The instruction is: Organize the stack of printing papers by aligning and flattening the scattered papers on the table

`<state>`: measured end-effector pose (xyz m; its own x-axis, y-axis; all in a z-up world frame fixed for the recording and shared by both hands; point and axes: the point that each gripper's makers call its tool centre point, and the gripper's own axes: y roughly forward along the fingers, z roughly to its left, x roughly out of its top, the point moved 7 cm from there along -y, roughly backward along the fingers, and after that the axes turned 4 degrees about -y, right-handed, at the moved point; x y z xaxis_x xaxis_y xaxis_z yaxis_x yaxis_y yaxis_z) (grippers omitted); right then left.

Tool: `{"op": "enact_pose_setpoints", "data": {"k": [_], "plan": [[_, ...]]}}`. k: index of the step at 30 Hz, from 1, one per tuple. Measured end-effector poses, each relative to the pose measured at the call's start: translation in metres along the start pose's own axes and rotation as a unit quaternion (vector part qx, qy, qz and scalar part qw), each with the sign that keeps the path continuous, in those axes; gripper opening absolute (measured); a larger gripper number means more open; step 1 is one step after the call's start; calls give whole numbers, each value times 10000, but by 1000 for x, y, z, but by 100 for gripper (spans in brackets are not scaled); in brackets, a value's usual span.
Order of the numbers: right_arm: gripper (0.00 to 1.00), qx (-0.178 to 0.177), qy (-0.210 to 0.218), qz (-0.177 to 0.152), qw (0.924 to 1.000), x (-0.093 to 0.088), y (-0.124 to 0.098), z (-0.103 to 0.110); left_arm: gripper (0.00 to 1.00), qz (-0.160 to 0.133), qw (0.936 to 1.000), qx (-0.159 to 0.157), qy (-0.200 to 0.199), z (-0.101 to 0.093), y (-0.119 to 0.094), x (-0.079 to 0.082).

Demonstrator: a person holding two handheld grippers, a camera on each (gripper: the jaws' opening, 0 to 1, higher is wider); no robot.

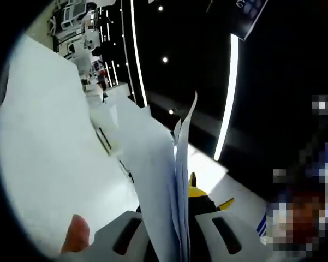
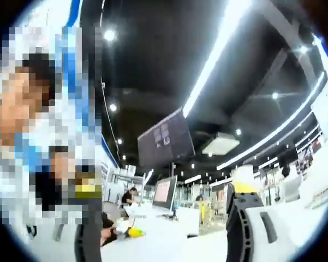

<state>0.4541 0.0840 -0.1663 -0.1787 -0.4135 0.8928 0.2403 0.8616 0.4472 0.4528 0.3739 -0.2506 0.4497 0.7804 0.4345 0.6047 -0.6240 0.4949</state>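
A stack of white printing papers (image 1: pixel 161 164) stands on edge between the jaws of my left gripper (image 1: pixel 177 210), which is shut on it. The sheets fan apart slightly at their upper edge. A yellow jaw tip (image 1: pixel 193 185) shows just right of the papers, and the other jaw's tip is hidden behind them. A person's fingertip (image 1: pixel 76 232) rests by the left jaw's base. My right gripper (image 2: pixel 165 207) points up toward the ceiling, its jaws wide apart with nothing between them.
A large white surface (image 1: pixel 49 147) spreads left of the papers. A dark ceiling carries long light strips (image 2: pixel 213 60), and a dark screen (image 2: pixel 166 139) hangs from it. White desks with a monitor (image 2: pixel 164 192) and seated people (image 2: pixel 128 197) lie far off.
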Motion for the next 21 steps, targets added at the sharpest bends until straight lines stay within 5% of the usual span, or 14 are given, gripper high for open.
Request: {"op": "enact_pose_setpoints", "data": {"k": [8, 12, 21], "plan": [[80, -13, 1082, 710, 9916, -12, -17, 0, 6, 327, 9963, -680, 415, -54, 69, 3], [72, 30, 1237, 989, 9874, -14, -13, -8, 6, 510, 9924, -926, 628, -75, 95, 3], [62, 402, 1301, 716, 9881, 9, -5, -10, 6, 901, 9798, -1540, 904, -104, 122, -7]]}}
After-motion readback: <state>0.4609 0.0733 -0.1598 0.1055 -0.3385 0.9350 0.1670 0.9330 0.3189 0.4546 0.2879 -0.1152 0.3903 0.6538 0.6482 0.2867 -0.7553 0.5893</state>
